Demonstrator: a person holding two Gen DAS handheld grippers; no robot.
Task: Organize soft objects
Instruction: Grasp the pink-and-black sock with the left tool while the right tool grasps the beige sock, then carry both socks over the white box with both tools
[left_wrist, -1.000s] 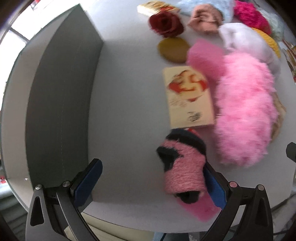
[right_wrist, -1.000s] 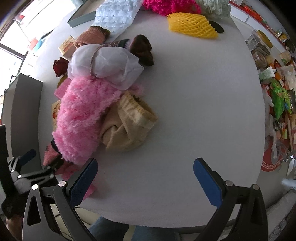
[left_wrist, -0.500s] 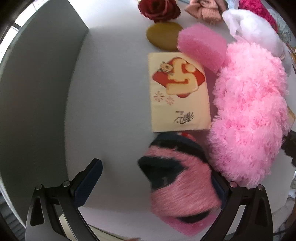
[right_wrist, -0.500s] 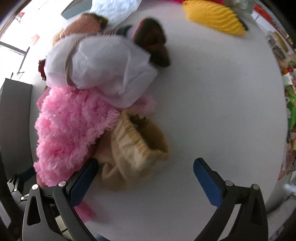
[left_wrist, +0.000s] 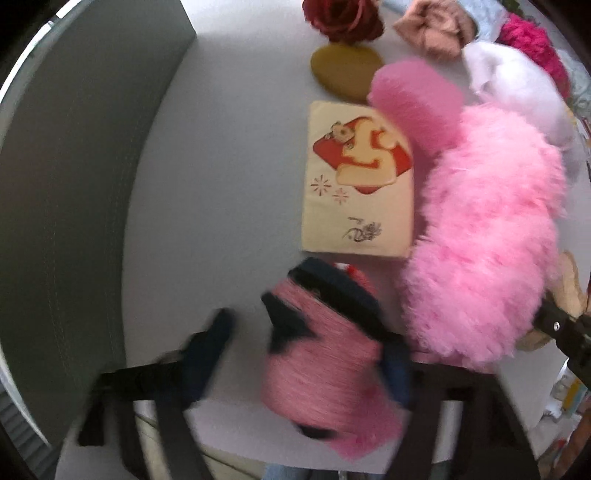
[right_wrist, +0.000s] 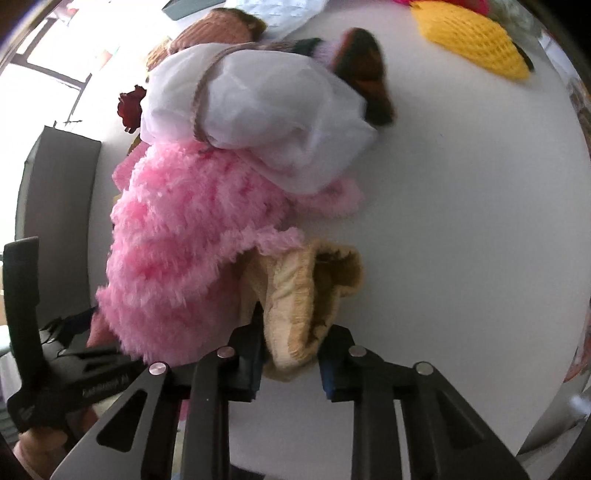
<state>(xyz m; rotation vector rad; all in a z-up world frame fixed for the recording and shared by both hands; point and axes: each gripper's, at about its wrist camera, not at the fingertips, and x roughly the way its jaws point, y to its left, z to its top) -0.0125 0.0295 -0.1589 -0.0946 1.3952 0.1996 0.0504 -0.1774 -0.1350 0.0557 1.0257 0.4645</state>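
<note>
In the left wrist view a pink and black knitted sock (left_wrist: 325, 369) lies on the white table between the fingers of my left gripper (left_wrist: 303, 354). Its jaws are closing. The right finger (left_wrist: 397, 369) is against the sock, while a narrow gap shows at the blurred left finger (left_wrist: 210, 347). In the right wrist view my right gripper (right_wrist: 291, 363) is shut on the near end of a beige knitted piece (right_wrist: 295, 295). That piece lies partly under a large fluffy pink item (right_wrist: 177, 240) (left_wrist: 480, 236).
A grey box (left_wrist: 74, 184) stands at the left. A cream card with a red design (left_wrist: 354, 184), a pink sponge (left_wrist: 417, 99), an olive pad (left_wrist: 343, 70) and a red rose (left_wrist: 343, 18) lie beyond the sock. A white gauze bundle (right_wrist: 258, 118) and yellow foam net (right_wrist: 472, 40) lie farther back.
My left gripper came down over the pink and black sock and its jaws narrowed. My right gripper moved up to the pile and shut on the beige knitted piece.
</note>
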